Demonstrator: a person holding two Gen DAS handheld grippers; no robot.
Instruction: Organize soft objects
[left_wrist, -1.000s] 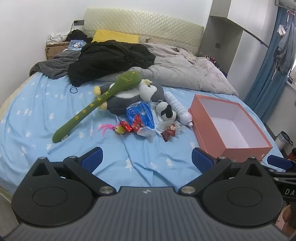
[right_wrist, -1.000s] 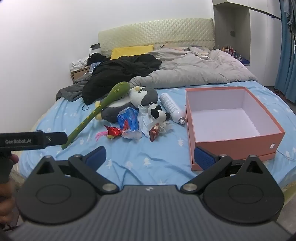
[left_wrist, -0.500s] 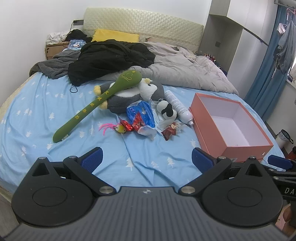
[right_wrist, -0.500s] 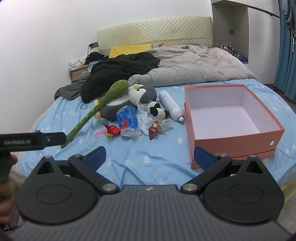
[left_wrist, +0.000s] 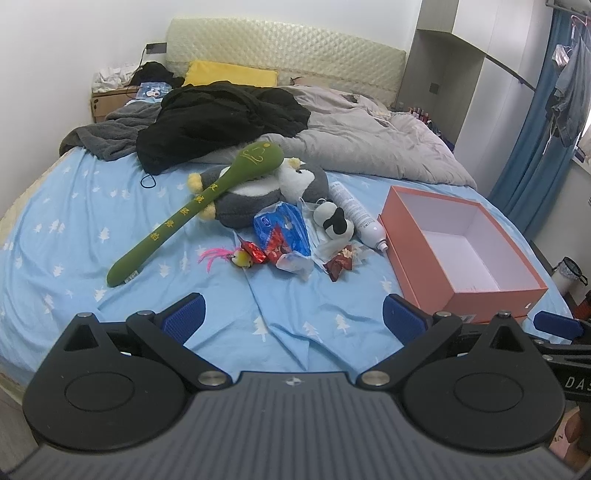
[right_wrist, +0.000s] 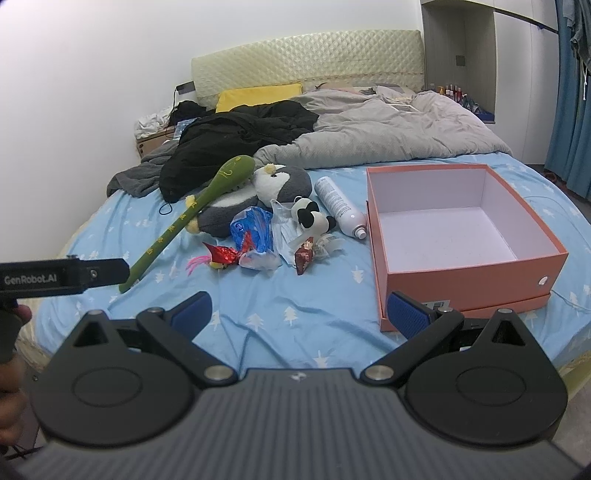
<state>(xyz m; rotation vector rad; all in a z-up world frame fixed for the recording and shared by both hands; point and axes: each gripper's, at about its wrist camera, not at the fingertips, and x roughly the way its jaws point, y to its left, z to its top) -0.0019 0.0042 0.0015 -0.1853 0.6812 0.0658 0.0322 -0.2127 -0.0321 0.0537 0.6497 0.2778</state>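
On the blue bed (left_wrist: 74, 229), my view barely moved; both jaws stay spread, nothing in the open pink cardboard box (right_wrist: 476, 273) yet.

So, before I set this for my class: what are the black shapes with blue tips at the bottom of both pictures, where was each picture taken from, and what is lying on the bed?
Those shapes are hand-held tools, not a robot. A person holds one two-finger gripper in each hand, and a wide-angle camera on each looks forward along its fingers. One picture is from the left gripper, the other from the right gripper. Both are open and hold nothing. On the blue bedsheet lie a long green plush stick, a grey penguin plush, a small panda plush, a blue plastic bag, a white spray can and an empty orange box.
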